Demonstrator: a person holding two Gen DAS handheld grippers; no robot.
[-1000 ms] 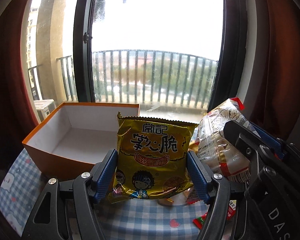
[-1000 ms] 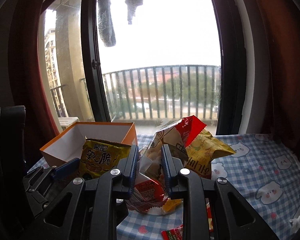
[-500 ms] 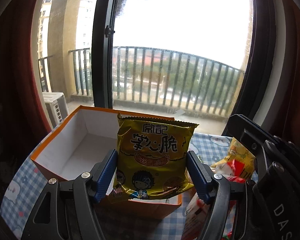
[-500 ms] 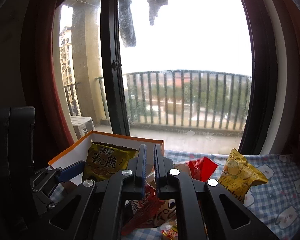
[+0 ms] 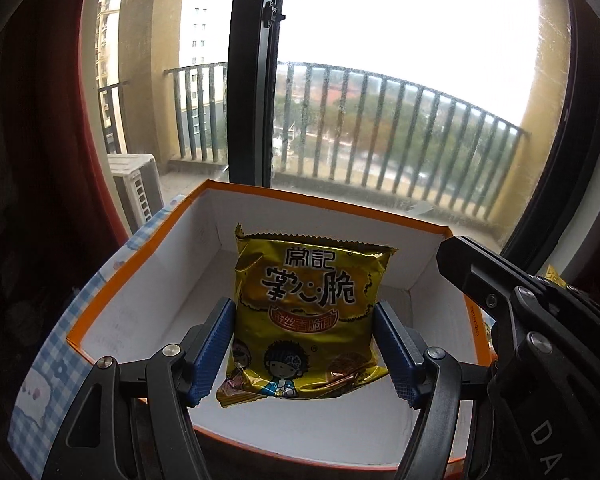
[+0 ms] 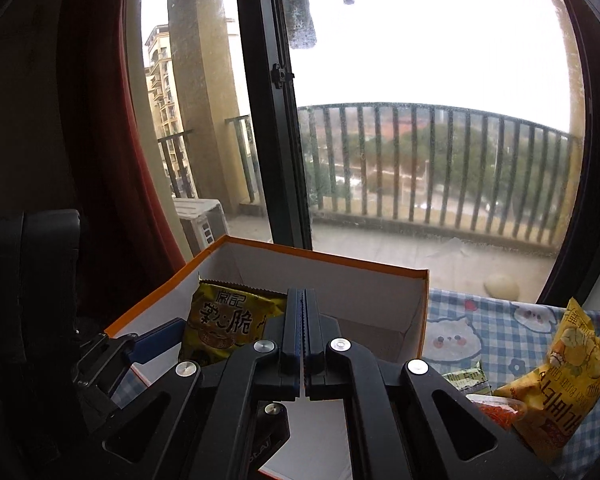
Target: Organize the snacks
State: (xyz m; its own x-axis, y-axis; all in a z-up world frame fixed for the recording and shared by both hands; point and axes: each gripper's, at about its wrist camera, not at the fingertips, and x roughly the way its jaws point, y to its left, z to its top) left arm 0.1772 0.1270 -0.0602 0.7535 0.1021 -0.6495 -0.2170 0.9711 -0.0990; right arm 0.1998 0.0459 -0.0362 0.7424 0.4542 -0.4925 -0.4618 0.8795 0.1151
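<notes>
- Left wrist view: left gripper [image 5: 304, 350] clamps a gold noodle-snack packet [image 5: 306, 320] by its two side edges, blue pads [image 5: 214, 346] pressed on it; packet upright, held over the open inside of the orange box [image 5: 116, 280].
- Same view: box interior white and bare around the packet — the floor under the packet is hidden, so whether it touches cannot be told.
- Right wrist view only: right gripper [image 6: 303, 334] clenched, pads meeting edge to edge, nothing visible between them; it sits over the near right part of the box.
- Right wrist view only: yellow Korean-lettered chip bag [image 6: 560, 380] lying on the tablecloth right of the box, with a green wrapper [image 6: 466, 378] and what looks like a red one [image 6: 500, 414] just beside it.
- Surface: blue-and-white checked tablecloth [image 6: 496, 328] with cartoon prints.
- Room: dark-framed window [image 5: 248, 80] behind the box, balcony railing [image 5: 400, 140] outside, dark red curtain [image 6: 112, 140] at left.
</notes>
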